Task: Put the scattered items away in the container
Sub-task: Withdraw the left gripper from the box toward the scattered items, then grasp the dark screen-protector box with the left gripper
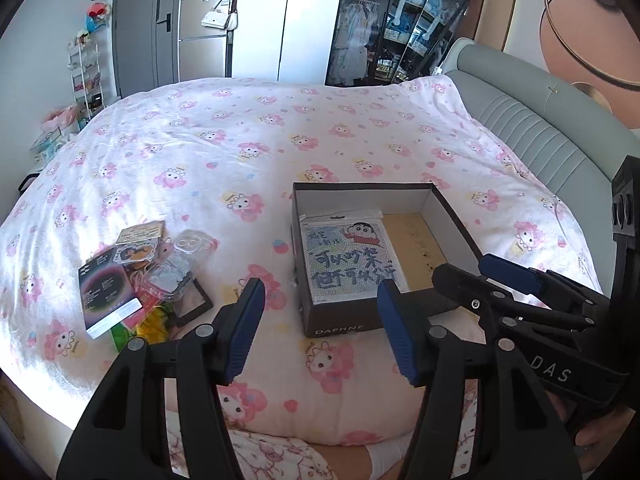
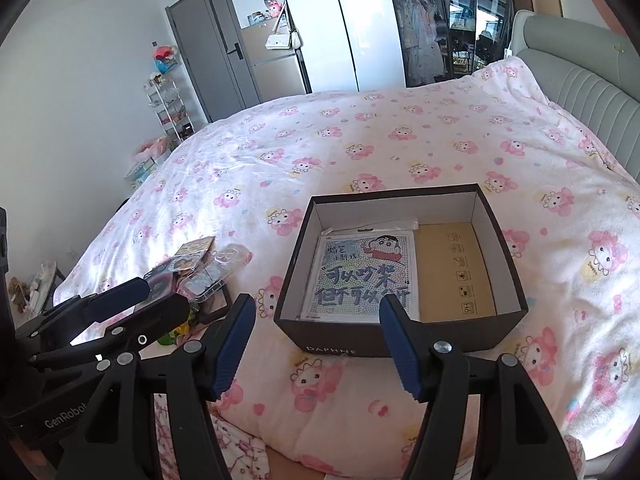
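Observation:
A dark open box (image 1: pixel 340 322) marked DAPHNE sits on the bed, with a cartoon picture sheet (image 1: pixel 348 258) lying flat in its left half. To the left of it lies a pile of scattered items (image 1: pixel 140 280): a dark card (image 1: pixel 104 292), a clear phone case (image 1: pixel 182 258), small printed cards and a dark flat frame. My left gripper (image 1: pixel 320 286) hovers open and empty over the quilt, between the pile and the box. My right gripper (image 2: pixel 316 302) is open and empty before the box (image 2: pixel 332 346), which it sees with the sheet (image 2: pixel 360 276) inside. Each gripper shows at the edge of the other's view.
The bed has a white quilt (image 1: pixel 280 140) with pink cartoon figures. A grey-green headboard (image 1: pixel 532 120) runs along the right. A white wire shelf (image 1: pixel 86 76) and boxes stand on the floor at far left. Wardrobes and a grey door stand beyond. A person's patterned clothing (image 1: pixel 248 456) shows below.

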A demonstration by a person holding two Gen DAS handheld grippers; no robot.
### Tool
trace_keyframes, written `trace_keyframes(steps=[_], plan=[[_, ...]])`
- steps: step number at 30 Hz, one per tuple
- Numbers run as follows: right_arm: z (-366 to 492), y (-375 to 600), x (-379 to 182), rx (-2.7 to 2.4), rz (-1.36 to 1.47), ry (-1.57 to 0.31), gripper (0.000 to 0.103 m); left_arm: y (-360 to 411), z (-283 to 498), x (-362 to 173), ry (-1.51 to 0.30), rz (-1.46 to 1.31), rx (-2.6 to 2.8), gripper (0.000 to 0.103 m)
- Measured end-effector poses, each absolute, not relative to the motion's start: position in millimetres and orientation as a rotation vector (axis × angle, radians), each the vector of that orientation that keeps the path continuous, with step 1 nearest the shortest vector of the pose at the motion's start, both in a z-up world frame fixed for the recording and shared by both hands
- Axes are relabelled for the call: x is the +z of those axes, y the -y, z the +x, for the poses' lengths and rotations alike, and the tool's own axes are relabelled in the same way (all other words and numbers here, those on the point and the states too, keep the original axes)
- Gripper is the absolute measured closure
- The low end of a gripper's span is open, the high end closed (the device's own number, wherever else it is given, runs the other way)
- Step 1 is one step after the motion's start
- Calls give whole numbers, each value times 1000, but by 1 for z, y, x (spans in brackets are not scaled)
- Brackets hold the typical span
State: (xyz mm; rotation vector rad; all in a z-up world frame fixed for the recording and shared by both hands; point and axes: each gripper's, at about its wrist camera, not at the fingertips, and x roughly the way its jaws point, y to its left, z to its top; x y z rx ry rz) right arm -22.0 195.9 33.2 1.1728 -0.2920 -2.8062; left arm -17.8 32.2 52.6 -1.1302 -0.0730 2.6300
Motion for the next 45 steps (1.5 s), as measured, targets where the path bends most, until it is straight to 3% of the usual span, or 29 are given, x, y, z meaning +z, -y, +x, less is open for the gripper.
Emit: trace_keyframes(steps=[14,29,45], plan=[[-32,-129,7,-2647,1223,268,42,33,-5,22,159,-1235,2669,42],[-33,-148,-40,-2548,1284,339,42,18,-14,-2,140,-1302,2632,42],[-73,-61,-32,-2454,1236,155,42,105,-17,-10,289,-1331,2774,41]])
